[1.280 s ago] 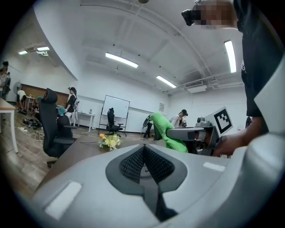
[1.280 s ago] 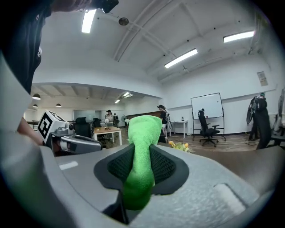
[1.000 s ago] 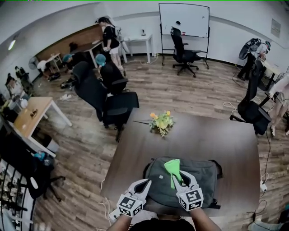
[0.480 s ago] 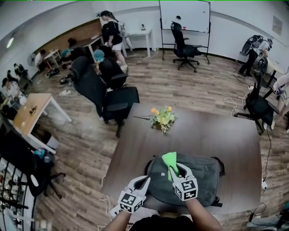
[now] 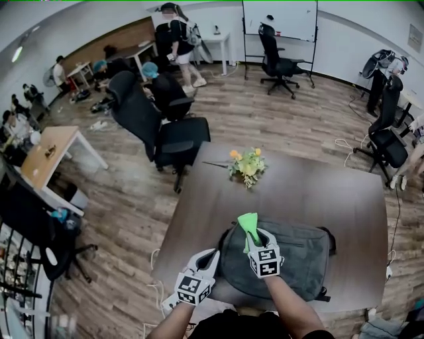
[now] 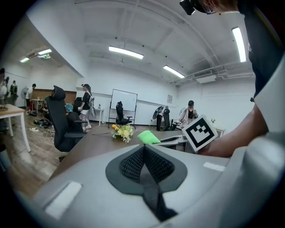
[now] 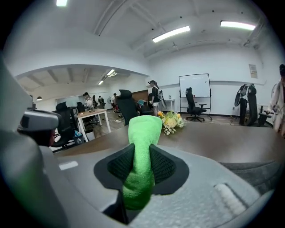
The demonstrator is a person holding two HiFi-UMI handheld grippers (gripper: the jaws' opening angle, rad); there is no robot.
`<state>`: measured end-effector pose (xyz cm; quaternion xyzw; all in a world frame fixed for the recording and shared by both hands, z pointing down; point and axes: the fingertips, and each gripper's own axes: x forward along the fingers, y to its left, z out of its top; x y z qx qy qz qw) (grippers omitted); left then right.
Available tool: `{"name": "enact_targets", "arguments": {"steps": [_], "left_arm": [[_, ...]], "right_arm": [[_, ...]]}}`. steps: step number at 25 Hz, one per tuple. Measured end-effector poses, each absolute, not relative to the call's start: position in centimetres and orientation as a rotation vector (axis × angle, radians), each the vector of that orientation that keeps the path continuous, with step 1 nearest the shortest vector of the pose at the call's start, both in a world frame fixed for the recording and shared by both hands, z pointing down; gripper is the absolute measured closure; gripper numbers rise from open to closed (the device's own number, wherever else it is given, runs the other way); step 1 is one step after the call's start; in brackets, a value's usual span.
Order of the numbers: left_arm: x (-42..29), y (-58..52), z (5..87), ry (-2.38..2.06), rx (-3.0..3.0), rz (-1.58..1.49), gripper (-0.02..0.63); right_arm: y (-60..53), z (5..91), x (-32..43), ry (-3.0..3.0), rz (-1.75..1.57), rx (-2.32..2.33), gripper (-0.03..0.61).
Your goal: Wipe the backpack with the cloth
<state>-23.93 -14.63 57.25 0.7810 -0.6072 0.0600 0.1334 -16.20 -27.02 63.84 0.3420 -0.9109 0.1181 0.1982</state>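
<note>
The right gripper [image 5: 257,235] holds green cloth [image 5: 248,222] (over grey backpack [image 5: 295,255]).

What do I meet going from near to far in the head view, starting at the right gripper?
right gripper → green cloth → flowers → black office chair → whiteboard

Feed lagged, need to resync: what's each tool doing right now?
Left tool: closed, empty.
Right tool: closed on the green cloth.
</note>
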Motion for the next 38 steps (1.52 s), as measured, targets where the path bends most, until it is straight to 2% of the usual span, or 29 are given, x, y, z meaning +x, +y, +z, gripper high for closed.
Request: {"name": "enact_targets", "arguments": {"steps": [7, 15, 27, 38], "left_arm": [[-23.3, -14.6, 58.3, -1.73, 2.265, 0.205, 0.595], [-23.3, -15.1, 58.7, -1.712, 2.246, 0.16, 0.595], [-21.6, -16.6, 59.1, -1.657, 2.277, 0.219, 0.601], [-17.5, -17.3, 60.0, -1.515, 2.39, 0.287, 0.595]], "right_arm": [[-28.2, 67.4, -17.0, -2.442, 0.394, 0.941, 0.472], [-28.2, 67.7, -17.6, -2.425, 0.401, 0.913, 0.471], [-28.8, 68.1, -13.2, -2.36, 0.42, 1.039, 0.472], [-29.7, 68.0, -4.6, -2.168, 0.412, 1.242, 0.472]]}}
